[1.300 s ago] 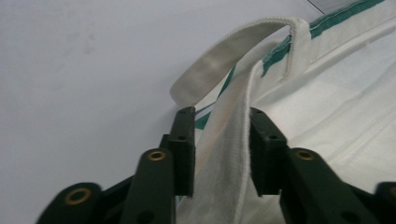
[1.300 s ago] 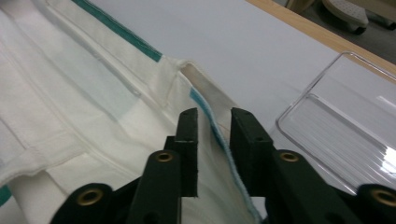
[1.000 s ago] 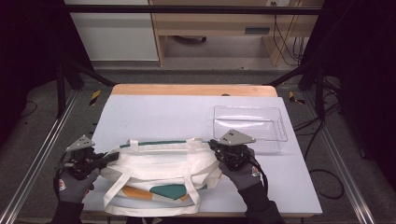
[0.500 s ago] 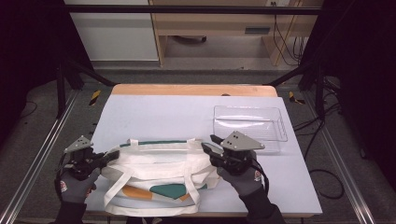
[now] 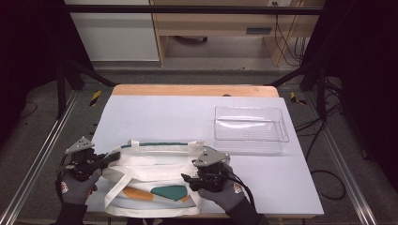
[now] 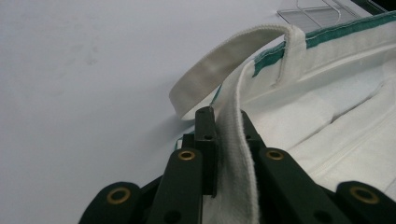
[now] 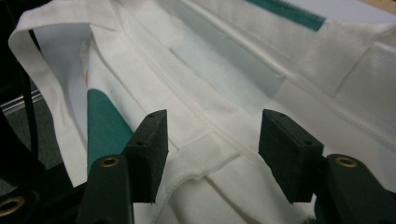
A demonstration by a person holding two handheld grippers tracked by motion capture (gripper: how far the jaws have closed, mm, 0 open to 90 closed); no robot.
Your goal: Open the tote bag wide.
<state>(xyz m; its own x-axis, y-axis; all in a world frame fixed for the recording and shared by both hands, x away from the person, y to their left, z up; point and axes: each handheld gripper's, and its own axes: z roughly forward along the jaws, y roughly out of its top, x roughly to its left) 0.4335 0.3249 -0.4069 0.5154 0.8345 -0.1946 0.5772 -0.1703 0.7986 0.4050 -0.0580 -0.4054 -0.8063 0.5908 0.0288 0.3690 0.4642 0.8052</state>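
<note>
The tote bag (image 5: 155,176) strap (image 6: 233,154) is being clamped by the left gripper (image 6: 224,123), seen close in its own view; the right gripper (image 7: 212,135) jaws, just opening, are being held apart over the fabric.

light: bright tabletop | surroundings: dark | near claws: blurred

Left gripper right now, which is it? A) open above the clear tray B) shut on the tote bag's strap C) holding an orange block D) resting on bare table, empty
B: in the left gripper view, the left gripper has its jaws clamped on the white strap of the tote bag.
</note>
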